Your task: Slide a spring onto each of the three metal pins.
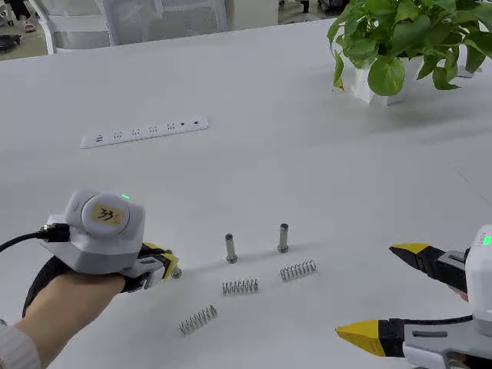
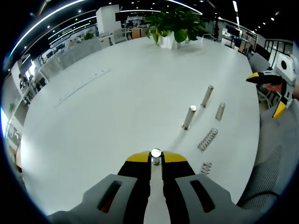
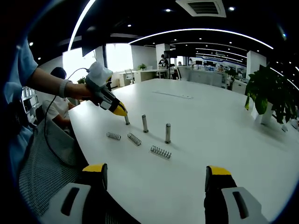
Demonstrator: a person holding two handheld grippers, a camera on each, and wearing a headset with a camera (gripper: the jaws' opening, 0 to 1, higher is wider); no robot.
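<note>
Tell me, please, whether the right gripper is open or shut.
Open: the right gripper has its two yellow-tipped jaws spread wide apart above the table, holding nothing.

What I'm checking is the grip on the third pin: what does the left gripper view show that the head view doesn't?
Left gripper view: the left gripper seen from behind, its yellow-tipped jaws shut on a short silver metal pin, its round top between them.
Head view: the person's hand around that gripper's grey body, which covers most of the jaws.
Both: two upright silver pins, three coiled wire springs lying loose beside them, the open right gripper, a long white power strip and a leafy green potted plant.
</note>
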